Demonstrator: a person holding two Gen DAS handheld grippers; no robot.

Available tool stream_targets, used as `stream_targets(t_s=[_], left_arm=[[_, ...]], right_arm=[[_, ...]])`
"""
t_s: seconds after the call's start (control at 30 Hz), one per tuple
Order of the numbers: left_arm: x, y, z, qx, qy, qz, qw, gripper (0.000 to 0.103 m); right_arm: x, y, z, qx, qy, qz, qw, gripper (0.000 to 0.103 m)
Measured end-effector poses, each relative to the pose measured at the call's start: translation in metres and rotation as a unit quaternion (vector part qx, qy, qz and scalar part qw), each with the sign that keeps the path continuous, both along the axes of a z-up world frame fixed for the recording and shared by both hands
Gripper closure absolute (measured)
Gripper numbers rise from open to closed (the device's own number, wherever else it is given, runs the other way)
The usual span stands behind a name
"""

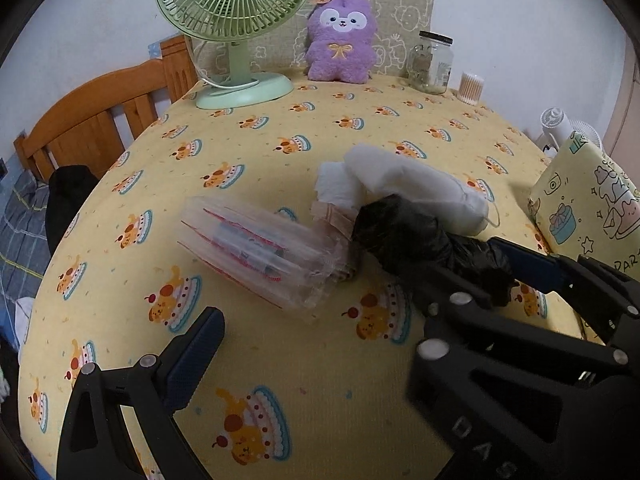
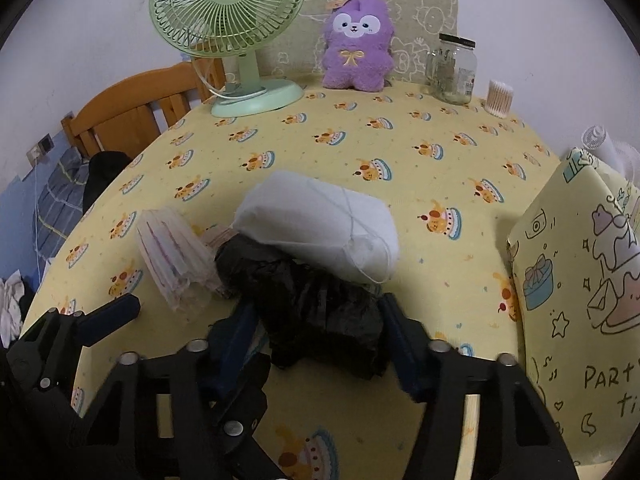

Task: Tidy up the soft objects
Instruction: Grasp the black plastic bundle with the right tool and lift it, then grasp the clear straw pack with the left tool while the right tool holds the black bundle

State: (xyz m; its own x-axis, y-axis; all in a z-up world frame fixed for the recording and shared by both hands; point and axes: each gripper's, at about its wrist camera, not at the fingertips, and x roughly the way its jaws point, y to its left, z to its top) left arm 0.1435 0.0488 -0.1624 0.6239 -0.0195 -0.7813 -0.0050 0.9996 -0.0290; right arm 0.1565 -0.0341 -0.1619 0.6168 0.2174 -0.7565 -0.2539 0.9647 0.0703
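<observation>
My right hand-held gripper (image 2: 320, 336) pinches the black plastic bag (image 2: 316, 300) at the near edge of the pile on the bench (image 2: 420, 152).

The crumpled bag sits between my right fingers, which press it from both sides; it looks thin, light and slippery, so I judge a bunched fold is the safest place to hold, not a loose flap. It touches the white padded bundle (image 2: 320, 224) behind it, soft and bulky, best taken across its narrow end. My left hand-held gripper (image 1: 316, 340) hovers wide and holds nothing, just before the clear plastic packet (image 1: 260, 252), which seems crinkly and likely to slide. A printed gift bag (image 2: 580, 280) stands at the right.
</observation>
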Motion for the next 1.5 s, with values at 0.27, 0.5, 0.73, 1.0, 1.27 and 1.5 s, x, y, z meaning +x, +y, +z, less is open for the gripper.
stream_targets(t_s=[0.27,0.5,0.73,1.0,1.27,1.5], left_arm=[[-0.004,-0.002,0.005,0.013,-0.008,0.005,0.9999,0.002],[-0.01,-0.003,0.022,0.022,-0.028,0.01,0.9993,0.002],[-0.004,-0.014,0.04,0.032,-0.049,0.0,0.9983,0.002],[0.015,-0.025,0.046,0.057,-0.061,-0.009,0.9965,0.002],[0.036,-0.009,0.043,0.076,-0.055,0.012,0.9955,0.004],[0.051,0.01,0.038,0.072,-0.042,0.033,0.996,0.004]], right_arm=[[-0.009,-0.002,0.007,0.005,-0.009,0.012,1.0,0.064],[-0.021,-0.006,0.026,0.013,-0.032,0.011,0.999,0.064],[-0.02,-0.019,0.043,0.02,-0.053,-0.014,0.998,0.064],[-0.006,-0.03,0.048,0.021,-0.056,-0.04,0.997,0.064],[0.012,-0.018,0.046,0.032,-0.056,-0.038,0.997,0.064],[0.026,-0.002,0.045,0.035,-0.059,-0.034,0.997,0.064]])
